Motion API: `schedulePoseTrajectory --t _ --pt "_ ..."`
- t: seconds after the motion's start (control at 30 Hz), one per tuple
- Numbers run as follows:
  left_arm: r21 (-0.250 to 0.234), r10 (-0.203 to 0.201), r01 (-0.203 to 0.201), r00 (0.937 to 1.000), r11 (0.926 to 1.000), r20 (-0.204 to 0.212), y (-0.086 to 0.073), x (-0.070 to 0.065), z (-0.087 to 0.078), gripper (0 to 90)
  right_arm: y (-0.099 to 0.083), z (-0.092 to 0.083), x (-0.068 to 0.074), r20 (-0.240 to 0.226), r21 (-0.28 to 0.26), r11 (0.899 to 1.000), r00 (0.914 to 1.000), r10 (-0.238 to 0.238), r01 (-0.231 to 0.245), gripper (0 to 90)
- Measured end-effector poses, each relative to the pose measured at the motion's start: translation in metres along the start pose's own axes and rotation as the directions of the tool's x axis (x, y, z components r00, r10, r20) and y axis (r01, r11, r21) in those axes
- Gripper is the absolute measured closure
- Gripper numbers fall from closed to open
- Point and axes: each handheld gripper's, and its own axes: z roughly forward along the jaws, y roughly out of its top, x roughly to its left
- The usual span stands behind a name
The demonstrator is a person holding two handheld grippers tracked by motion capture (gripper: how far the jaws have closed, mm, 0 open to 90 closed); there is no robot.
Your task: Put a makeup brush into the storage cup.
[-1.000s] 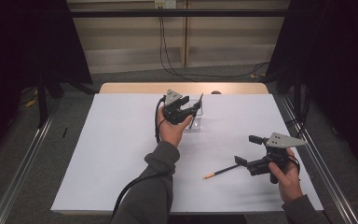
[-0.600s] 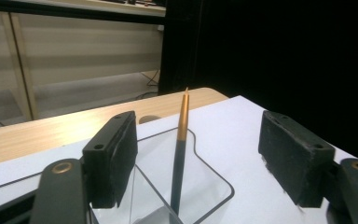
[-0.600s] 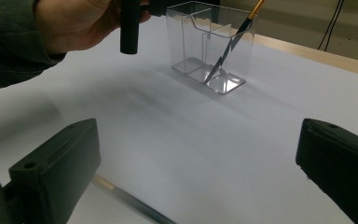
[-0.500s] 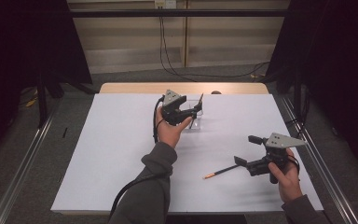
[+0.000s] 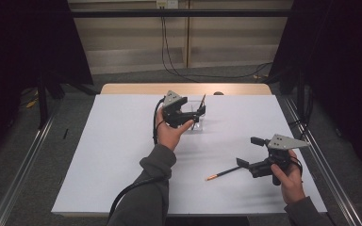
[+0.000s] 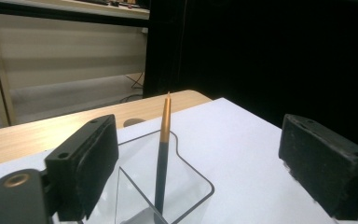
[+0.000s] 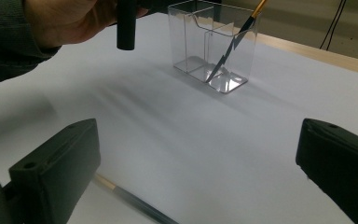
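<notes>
Left gripper (image 5: 199, 112): it is at the far middle of the table (image 5: 99, 155), just above the clear holder (image 5: 196, 123). Its jaws stand wide apart and clamp nothing.
Holder: a clear box with compartments. One pen (image 6: 162, 156) stands in it, leaning, with the orange end up. In the left gripper view this pen rises between the open jaws without touching them.
Loose pen (image 5: 224, 173): it lies flat on the table, near the right side. Its orange tip points to the near left, its dark end toward the right gripper (image 5: 243, 163).
Right gripper: its jaws are apart and empty. The loose pen lies just before them; in the right gripper view it passes low by the left jaw.
Key relation: the loose pen's long axis runs nearly along the right gripper's reach, not across it. The right hand (image 5: 288, 175) is much nearer to it than the left hand (image 5: 169, 134). I judge the right gripper must turn or come from the side to close across the shaft.
</notes>
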Motion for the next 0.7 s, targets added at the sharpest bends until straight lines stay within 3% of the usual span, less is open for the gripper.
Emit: schedulePoseTrajectory --t 0.03,0.13,0.23,0.3,0.4,0.5,0.63,0.7 --pt "0.017 0.028 -0.028 0.9996 0.9995 -0.004 0.0 0.0 -0.002 8.7 0.0 0.0 0.0 0.004 0.001 1.0 1.0 -0.002 0.002 0.0" --pt "0.027 0.052 -0.052 0.9986 0.9983 -0.002 0.001 -0.001 -0.004 7.1 0.0 0.0 0.0 0.005 0.002 1.0 1.0 -0.002 0.002 0.0" --pt "0.006 0.035 -0.035 0.9992 0.9994 0.017 0.001 -0.001 -0.004 5.8 0.0 0.0 0.0 0.004 0.001 1.0 1.0 -0.001 0.001 0.0" --pt "0.015 0.04 -0.04 0.999 0.9991 0.021 0.001 -0.001 -0.005 5.1 0.0 0.0 0.0 0.003 0.002 1.0 1.0 0.001 -0.001 0.0" --pt "0.031 0.002 -0.003 0.9992 0.9995 0.039 0.001 0.001 -0.006 5.0 0.0 0.001 0.001 -0.003 0.005 1.0 1.0 -0.005 0.005 0.0" --pt "0.024 -0.015 0.015 0.9995 0.9996 0.027 0.001 0.001 -0.008 5.0 0.0 0.0 0.001 -0.002 0.006 1.0 1.0 -0.003 0.003 0.0" --pt "0.03 -0.004 0.002 0.9984 0.9996 0.056 0.001 0.002 -0.01 3.6 0.0 0.0 0.0 0.002 0.001 1.0 1.0 -0.003 0.003 0.0" --pt "0.037 -0.001 -0.001 0.9989 0.9993 0.047 0.002 0.001 -0.012 2.8 0.0 0.0 0.0 0.005 0.001 1.0 1.0 -0.001 0.001 0.0"
